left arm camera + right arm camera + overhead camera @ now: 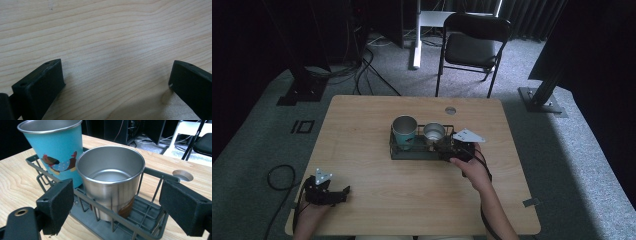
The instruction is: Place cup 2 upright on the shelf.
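**Jaws wide at the rack's near rail**

Spread wide in the right gripper view, the right gripper [116,207], black pads either side of a plain silver steel cup [111,177] but not touching it. Standing upright in a dark grey wire rack [150,220], that cup, just behind the near rail, with open rack floor to its right. Close beside it on the left, perhaps touching, a taller turquoise steel cup with a printed dog [53,152], also upright in the rack. Beyond the far rail, bare light wooden table [15,182] and a round cable hole [183,175].

Seen from the high view: right gripper [451,148] at the rack's [399,152] right end, rack near mid-table, ample bare wood on all sides out to the table edges.

Low at the near-left corner, the left gripper [343,191], well apart from the rack. Open wide too in the left gripper view [116,75], jaws over bare wood grain, nothing between them. Behind the table, a black folding chair [472,47] on grey carpet.
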A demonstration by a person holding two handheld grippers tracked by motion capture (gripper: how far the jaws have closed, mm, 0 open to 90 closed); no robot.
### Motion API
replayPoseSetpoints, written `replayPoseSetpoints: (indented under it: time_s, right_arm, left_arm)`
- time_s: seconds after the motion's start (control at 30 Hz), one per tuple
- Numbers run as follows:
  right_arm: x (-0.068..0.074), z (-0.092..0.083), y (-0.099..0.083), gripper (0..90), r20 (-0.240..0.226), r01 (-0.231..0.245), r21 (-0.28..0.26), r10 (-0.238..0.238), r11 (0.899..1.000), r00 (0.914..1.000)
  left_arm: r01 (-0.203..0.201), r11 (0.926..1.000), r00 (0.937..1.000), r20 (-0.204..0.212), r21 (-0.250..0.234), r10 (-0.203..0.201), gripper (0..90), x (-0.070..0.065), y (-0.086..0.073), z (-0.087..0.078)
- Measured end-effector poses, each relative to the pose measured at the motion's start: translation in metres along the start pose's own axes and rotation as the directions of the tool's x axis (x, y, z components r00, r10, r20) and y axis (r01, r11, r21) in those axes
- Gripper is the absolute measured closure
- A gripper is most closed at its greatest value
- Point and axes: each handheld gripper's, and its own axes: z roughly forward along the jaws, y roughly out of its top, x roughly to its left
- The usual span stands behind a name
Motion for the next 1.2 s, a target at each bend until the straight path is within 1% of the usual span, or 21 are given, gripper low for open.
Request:
replayPoseSetpoints:
  time_s: [0.17,0.27,0.47,0.67,0.73,0.93,1.13,1.2]
  right_arm:
    - [-0.002,-0.007,-0.003,12.5,-0.005,0.011,0.003,-0.011,1.000,0.9999]
    - [-0.005,-0.012,-0.005,12.5,0.000,0.006,0.004,-0.006,1.000,1.0000]
    - [-0.011,-0.022,-0.010,12.5,0.015,-0.001,0.008,0.001,1.000,0.9999]
    - [-0.018,-0.033,-0.019,12.5,0.041,-0.010,0.012,0.010,1.000,0.9991]
    - [-0.020,-0.035,-0.022,12.5,0.042,-0.016,0.015,0.015,1.000,0.9990]
    - [-0.026,-0.040,-0.032,12.5,0.057,-0.027,0.021,0.025,0.999,0.9980]
    - [-0.031,-0.041,-0.045,12.5,0.076,-0.042,0.043,0.038,0.998,0.9964]
    - [-0.033,-0.041,-0.049,12.5,0.083,-0.040,0.051,0.036,0.998,0.9959]
  left_arm:
    - [0.000,1.0000,1.0000,0.000,0.001,0.000,0.4,0.000,0.000,0.000]
    - [0.000,1.0000,1.0000,0.000,0.001,0.000,0.4,0.000,0.000,0.000]
    - [0.000,1.0000,1.0000,0.000,0.001,0.000,0.4,0.000,0.000,0.000]
    - [0.000,1.0000,1.0000,0.000,0.000,0.000,0.4,0.000,0.000,0.000]
    - [0.000,1.0000,1.0000,0.000,0.000,0.000,0.4,0.000,0.000,0.000]
    - [0.000,1.0000,1.0000,0.000,0.000,0.000,0.4,0.000,0.000,0.000]
    - [0.000,1.0000,1.0000,0.000,0.000,0.000,0.4,0.000,0.000,0.000]
    - [0.000,1.0000,1.0000,0.000,0.000,0.000,0.4,0.000,0.000,0.000]
